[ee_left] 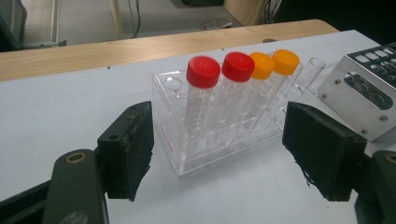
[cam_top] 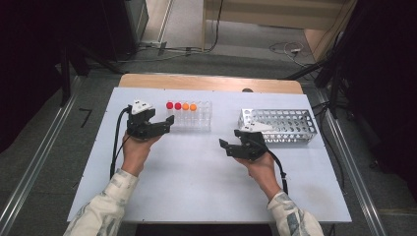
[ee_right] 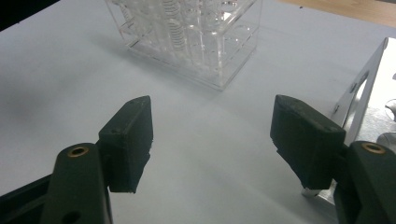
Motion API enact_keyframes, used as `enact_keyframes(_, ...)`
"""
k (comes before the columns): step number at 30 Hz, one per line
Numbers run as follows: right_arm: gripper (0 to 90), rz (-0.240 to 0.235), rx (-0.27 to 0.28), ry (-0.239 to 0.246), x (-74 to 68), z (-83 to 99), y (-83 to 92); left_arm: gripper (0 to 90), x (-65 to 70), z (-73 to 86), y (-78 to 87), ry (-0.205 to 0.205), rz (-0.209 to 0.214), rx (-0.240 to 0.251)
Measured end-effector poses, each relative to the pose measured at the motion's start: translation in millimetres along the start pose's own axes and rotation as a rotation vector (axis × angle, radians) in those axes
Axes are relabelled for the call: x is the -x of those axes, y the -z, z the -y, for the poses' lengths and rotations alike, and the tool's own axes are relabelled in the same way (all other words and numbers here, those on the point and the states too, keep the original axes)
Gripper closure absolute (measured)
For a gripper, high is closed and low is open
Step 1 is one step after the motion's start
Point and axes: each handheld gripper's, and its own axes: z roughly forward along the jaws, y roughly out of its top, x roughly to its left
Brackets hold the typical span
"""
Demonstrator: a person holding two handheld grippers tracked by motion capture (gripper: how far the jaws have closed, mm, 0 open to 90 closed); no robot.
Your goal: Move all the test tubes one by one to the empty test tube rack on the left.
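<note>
standing in the clear rack [ee_left: 219, 140] on the white tabletop [cam_top: 196, 162], the nearest red-capped tube [ee_left: 201, 91] is faced by the left gripper [ee_left: 217, 149], fingers spread and empty. the right gripper [ee_right: 212, 140] is held equally spread. if approached off-centre, the neighbouring tube could be knocked or the light rack dragged.

Both matte-black two-jaw grippers, left gripper [cam_top: 164, 126] and right gripper [cam_top: 226, 146], have grey three-cornered top plates, brass-ringed screw holes, trailing black cables; pale patterned sleeves.

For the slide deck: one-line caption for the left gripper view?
Open left tongs face a clear rack holding two red-capped tubes and two orange-capped tubes, metal rack at right.
</note>
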Motion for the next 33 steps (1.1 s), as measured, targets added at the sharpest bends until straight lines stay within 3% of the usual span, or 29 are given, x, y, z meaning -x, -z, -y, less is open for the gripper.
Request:
enact_keyframes(11, 28.1, 0.031, 0.007, -0.011, 12.2, 7.8, 10.1, 22.7, -7.9, 26.5, 10.0, 0.010, -0.027, -0.018)
enact_keyframes(33, 26.8, 0.096, 0.037, -0.045, 38.7, 35.2, 55.2, 20.6, -32.5, 68.3, 55.3, 0.044, -0.108, 0.000)
